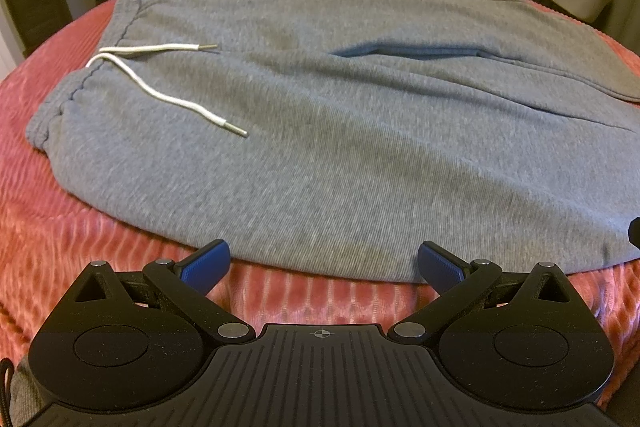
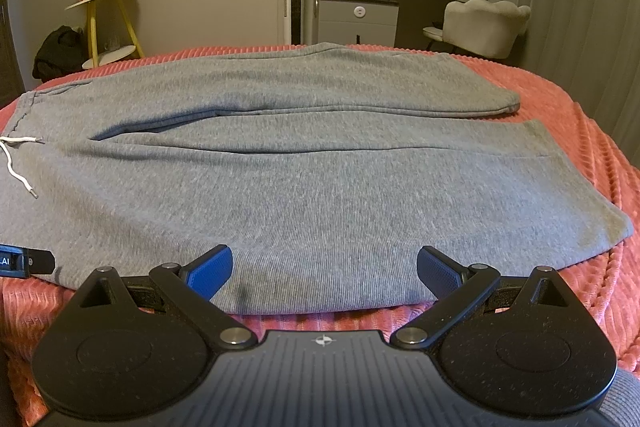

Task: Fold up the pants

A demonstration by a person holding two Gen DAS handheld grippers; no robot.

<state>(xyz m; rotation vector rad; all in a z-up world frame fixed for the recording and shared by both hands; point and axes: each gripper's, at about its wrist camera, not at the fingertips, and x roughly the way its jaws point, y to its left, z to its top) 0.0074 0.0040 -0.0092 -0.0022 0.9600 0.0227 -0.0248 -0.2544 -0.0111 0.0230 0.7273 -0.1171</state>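
Pants [image 1: 320, 115] lie flat on the pink bedspread [image 1: 60, 211], waist to your left with the white drawstring [image 1: 160, 91] loose on top, so the near long edge faces you and is easy to reach. From the left wrist, your left gripper [image 1: 323, 261] sits at that near edge below the waist end, jaws spread wide and holding nothing, blue pads [image 1: 208, 263] either side of the hem line; it looks lined up to bite the near side.

From the right wrist, the legs run off to the right, the far leg lying just beside the near one with a dark crease between them. Your right gripper [image 2: 323, 265] is also spread and empty, hanging over the near leg's edge further toward the cuffs. Two holds well apart should let you lift that edge evenly over the far leg.
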